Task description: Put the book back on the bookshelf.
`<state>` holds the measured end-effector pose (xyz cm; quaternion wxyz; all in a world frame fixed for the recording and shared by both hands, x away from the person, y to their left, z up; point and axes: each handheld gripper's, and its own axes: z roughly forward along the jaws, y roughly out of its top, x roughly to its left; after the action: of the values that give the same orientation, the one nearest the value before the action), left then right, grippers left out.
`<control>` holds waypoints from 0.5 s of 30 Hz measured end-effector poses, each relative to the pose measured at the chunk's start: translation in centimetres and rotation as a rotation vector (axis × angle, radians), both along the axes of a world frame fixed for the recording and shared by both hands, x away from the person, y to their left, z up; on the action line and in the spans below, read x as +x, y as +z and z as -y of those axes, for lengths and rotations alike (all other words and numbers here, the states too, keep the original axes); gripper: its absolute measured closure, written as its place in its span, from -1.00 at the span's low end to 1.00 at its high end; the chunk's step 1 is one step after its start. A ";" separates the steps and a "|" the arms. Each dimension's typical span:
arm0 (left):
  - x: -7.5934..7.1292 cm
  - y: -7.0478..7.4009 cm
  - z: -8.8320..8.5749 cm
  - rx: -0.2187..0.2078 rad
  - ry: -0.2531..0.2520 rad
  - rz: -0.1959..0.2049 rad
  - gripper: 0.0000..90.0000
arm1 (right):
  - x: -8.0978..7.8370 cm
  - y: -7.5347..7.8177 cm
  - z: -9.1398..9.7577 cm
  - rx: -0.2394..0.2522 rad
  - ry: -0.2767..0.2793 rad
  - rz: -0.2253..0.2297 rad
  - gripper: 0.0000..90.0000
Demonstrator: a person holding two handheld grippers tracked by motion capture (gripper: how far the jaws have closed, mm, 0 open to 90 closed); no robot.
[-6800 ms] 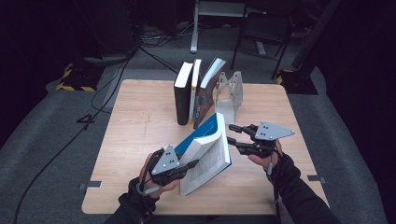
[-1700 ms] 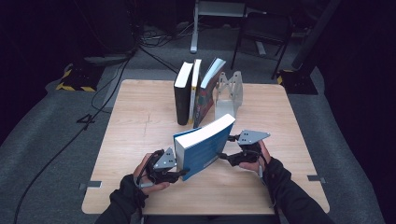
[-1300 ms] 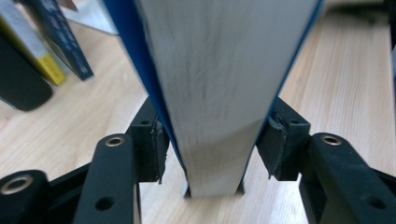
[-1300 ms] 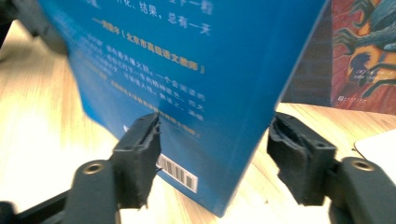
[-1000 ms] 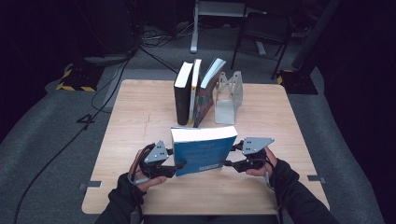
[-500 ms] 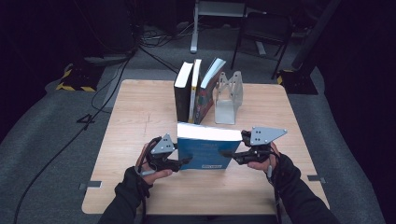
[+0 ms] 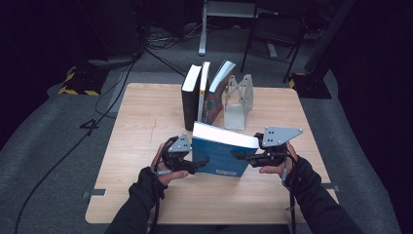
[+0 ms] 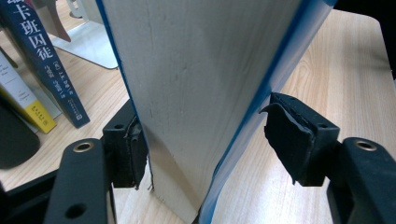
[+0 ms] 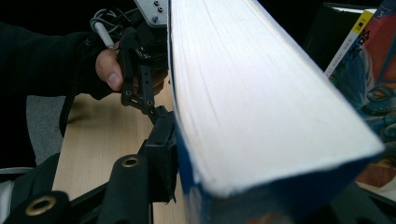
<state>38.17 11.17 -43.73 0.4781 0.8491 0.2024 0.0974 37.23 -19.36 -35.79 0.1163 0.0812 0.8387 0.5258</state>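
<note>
A thick blue-covered book (image 7: 221, 157) stands upright near the table's front, its white page edge on top, between my two grippers. My left gripper (image 7: 197, 164) is at its left end. In the left gripper view the book (image 8: 201, 88) sits between the jaws, which have just been opening: one pad (image 8: 130, 147) touches it and the other pad (image 8: 292, 137) stands clear of the blue cover. My right gripper (image 7: 244, 157) grips the book's right end and its jaws have just been closing. In the right gripper view one pad (image 9: 162, 156) presses on the cover (image 9: 261, 102); the other jaw is hidden behind the book.
Three books stand at the back of the wooden table (image 7: 146, 117): a black one (image 7: 191, 97), a thin pale one (image 7: 203, 92) and a colourful one (image 7: 217, 92) leaning on a metal bookend (image 7: 238, 102). Bare wood lies to either side.
The book has turned from a tilted, cover-up hold to standing upright with its page edge on top. The right hand has risen and the left hand has shifted sideways.
</note>
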 end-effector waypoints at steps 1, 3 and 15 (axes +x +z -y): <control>0.1 0.0 0.1 -0.003 -0.001 -0.006 -0.27 | 0.0 0.1 0.0 -0.006 -0.008 -0.003 0.24; 0.3 0.1 0.4 0.006 -0.001 0.004 -0.30 | 0.0 0.3 0.0 -0.019 -0.012 -0.008 0.27; 1.1 -0.1 1.2 0.000 -0.011 -0.028 -0.41 | -0.1 0.9 0.0 -0.059 -0.058 -0.039 0.34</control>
<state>39.25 10.00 -43.79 0.4755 0.8516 0.2045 0.0830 37.11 -19.38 -34.91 0.1176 0.1122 0.8533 0.4955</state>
